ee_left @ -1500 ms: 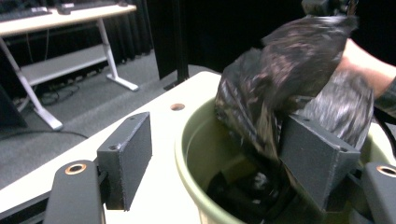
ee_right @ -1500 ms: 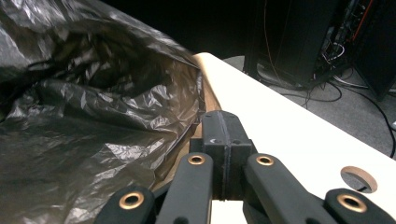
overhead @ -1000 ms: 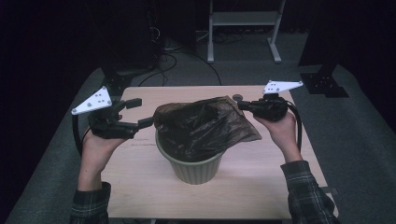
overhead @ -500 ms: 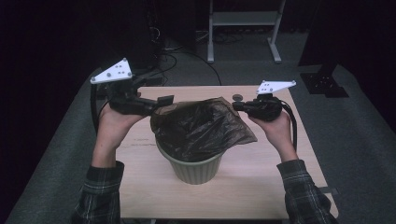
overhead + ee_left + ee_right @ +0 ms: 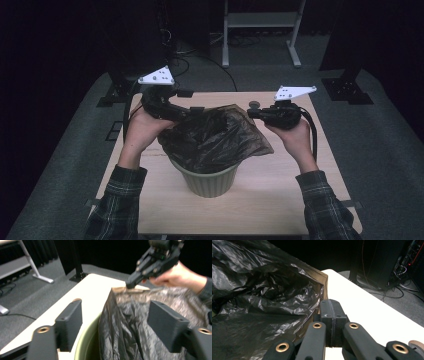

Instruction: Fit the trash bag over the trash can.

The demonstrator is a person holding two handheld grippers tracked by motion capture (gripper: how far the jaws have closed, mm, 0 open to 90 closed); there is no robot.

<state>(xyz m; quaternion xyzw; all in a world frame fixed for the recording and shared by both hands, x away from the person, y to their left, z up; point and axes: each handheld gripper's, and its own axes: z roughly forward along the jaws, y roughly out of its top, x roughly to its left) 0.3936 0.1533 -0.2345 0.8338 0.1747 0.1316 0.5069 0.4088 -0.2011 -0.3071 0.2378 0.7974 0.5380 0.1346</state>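
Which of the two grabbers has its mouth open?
The left gripper: its jaws stand wide apart around the black bag's edge. The right gripper has its jaws pressed together, pinching the bag.

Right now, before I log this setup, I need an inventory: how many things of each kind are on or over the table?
Black bin bags: 1
Green bins: 1
Small round dark objects on the table: 1
Handheld grippers: 2, the left gripper and the right gripper
Total: 5
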